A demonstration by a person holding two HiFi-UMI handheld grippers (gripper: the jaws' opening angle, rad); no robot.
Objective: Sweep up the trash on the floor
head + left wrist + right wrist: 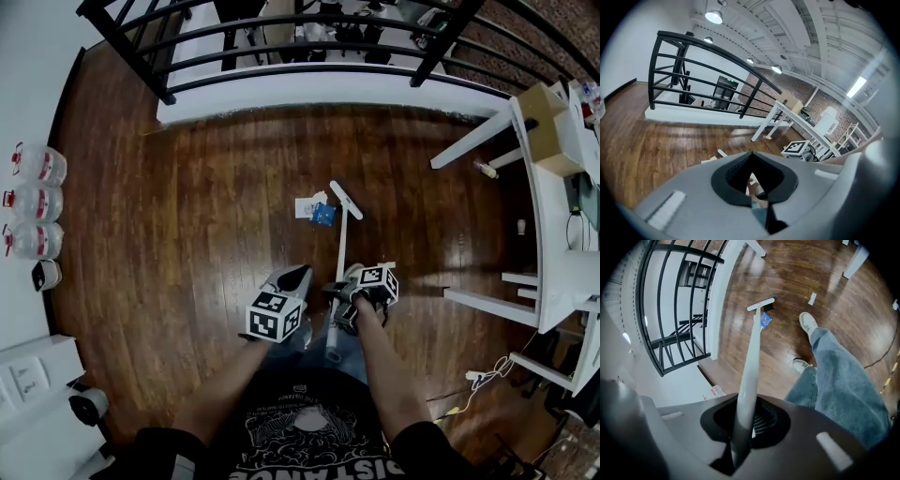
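A white broom's head (345, 200) rests on the wooden floor beside a white scrap of paper (306, 206) and a small blue piece of trash (324, 215). My right gripper (351, 278) is shut on the broom's handle (752, 357), which runs away from the jaws down to the head (760, 304); the blue trash (765, 319) lies just behind it. My left gripper (290, 279) hangs beside the right one, jaws together with nothing between them (751, 153). White scraps (710, 160) show on the floor beyond it.
A black railing (281, 47) on a white kerb bounds the far side. A white table (553, 216) with slanted legs and a cardboard box (553, 127) stands at right. Water bottles (33, 202) line the left wall. A cable (478, 380) lies near right. My shoes (807, 323) stand close by.
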